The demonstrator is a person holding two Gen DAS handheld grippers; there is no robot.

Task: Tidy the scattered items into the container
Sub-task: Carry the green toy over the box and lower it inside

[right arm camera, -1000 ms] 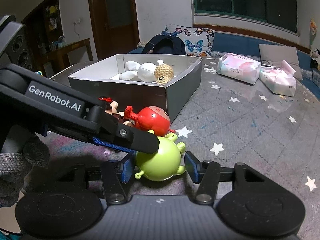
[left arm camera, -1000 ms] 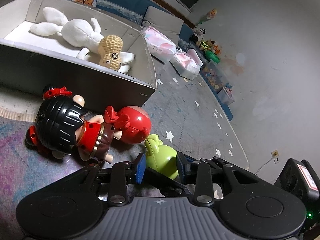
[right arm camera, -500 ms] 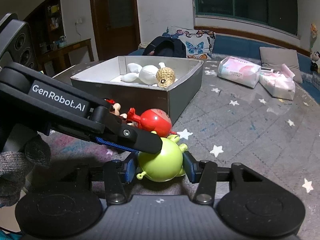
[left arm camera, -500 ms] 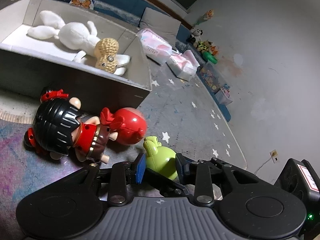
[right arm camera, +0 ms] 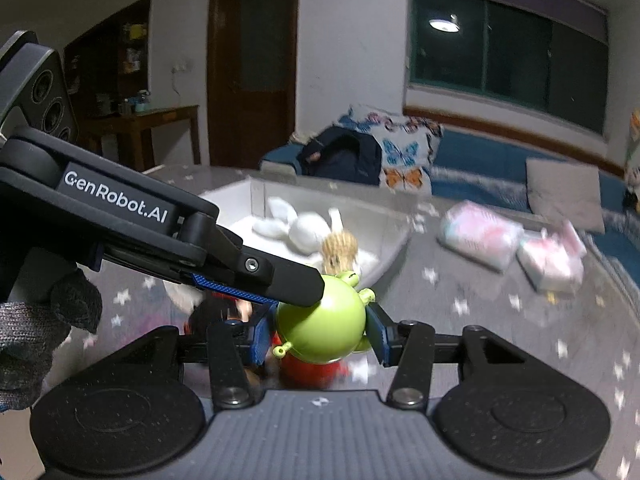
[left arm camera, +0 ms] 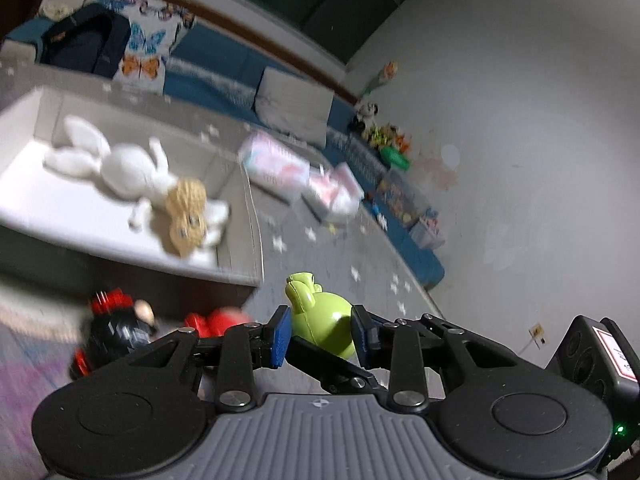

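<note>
Between both grippers, the green toy (right arm camera: 322,322) is clamped by the right gripper (right arm camera: 320,336) and the left gripper (left arm camera: 320,334); the box (left arm camera: 240,196) lies ahead, up-left, nearer the left.

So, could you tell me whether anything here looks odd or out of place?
Yes: both tools grip the same small green toy at once, the right tool from its sides and the left tool across it, which seems excessive. Also, the red toy and black-haired doll lie outside the box.
</note>
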